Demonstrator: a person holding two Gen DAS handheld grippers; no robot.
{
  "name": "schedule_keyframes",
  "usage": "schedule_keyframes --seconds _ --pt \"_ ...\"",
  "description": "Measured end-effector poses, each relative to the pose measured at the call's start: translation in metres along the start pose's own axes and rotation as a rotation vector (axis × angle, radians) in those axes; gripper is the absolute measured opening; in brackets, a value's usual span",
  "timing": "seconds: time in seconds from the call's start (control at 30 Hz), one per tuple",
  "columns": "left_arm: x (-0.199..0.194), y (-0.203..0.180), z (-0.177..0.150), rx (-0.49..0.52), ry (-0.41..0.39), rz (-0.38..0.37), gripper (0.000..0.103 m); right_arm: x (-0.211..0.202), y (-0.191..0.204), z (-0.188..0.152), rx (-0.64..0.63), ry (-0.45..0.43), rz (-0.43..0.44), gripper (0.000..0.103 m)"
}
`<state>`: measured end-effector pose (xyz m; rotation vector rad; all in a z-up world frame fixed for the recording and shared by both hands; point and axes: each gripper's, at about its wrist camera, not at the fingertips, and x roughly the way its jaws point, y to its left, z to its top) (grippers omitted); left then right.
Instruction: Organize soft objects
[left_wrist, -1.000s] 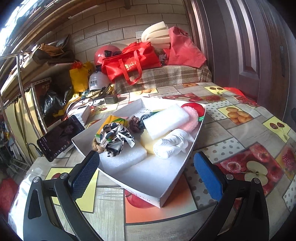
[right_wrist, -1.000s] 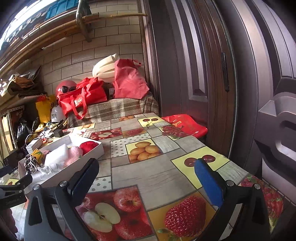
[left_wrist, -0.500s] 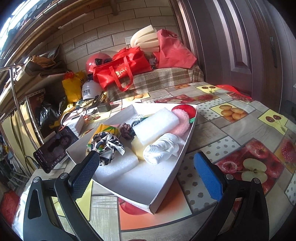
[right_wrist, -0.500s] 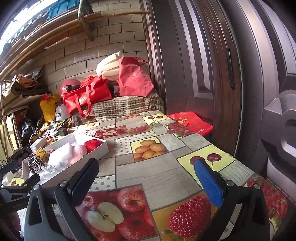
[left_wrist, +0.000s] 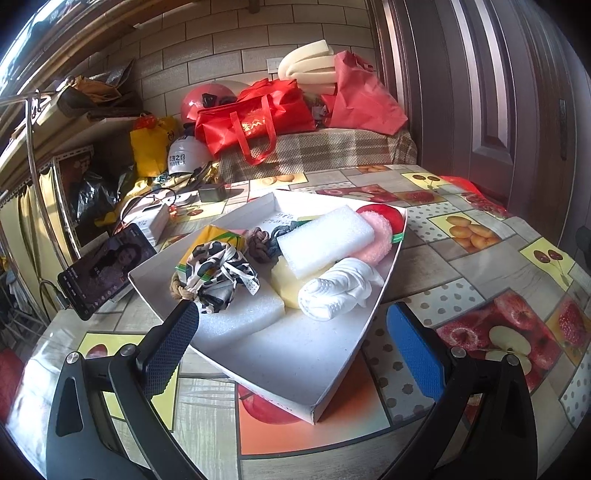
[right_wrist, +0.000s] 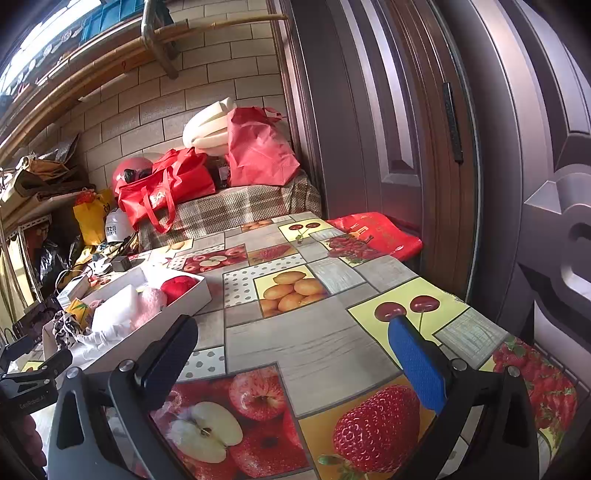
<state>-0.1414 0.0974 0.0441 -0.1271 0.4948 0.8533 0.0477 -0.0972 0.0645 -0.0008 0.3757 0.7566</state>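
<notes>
A white cardboard tray (left_wrist: 295, 365) lies on the fruit-print table, filled with soft things: a white foam block (left_wrist: 325, 240), a flat foam slab (left_wrist: 240, 314), a rolled white cloth (left_wrist: 338, 288), a black-and-white scrunchie (left_wrist: 218, 273), a yellow sponge (left_wrist: 284, 280), a pink puff (left_wrist: 378, 240) and a red pad (left_wrist: 384, 214). My left gripper (left_wrist: 291, 332) hovers open over the tray's near corner, holding nothing. In the right wrist view the tray (right_wrist: 184, 299) sits far left, and my right gripper (right_wrist: 295, 350) stands open above bare table.
A phone (left_wrist: 99, 273) leans left of the tray beside a white box (left_wrist: 151, 221) and cables. Red bags (left_wrist: 255, 122), helmets and foam rolls pile on a checked bench behind. A dark door (right_wrist: 406, 129) runs along the right, with a red bag (right_wrist: 376, 232) at the table's edge.
The left gripper has drawn a little closer to the tray and swung slightly. The right view has shifted a bit to the right. Both stay open.
</notes>
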Motion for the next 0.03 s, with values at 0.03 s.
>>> schedule_keyframes --seconds 0.03 --pt "-0.0001 0.0002 0.0000 0.000 0.000 0.002 0.103 0.0001 0.0000 0.0000 0.000 0.000 0.000 0.103"
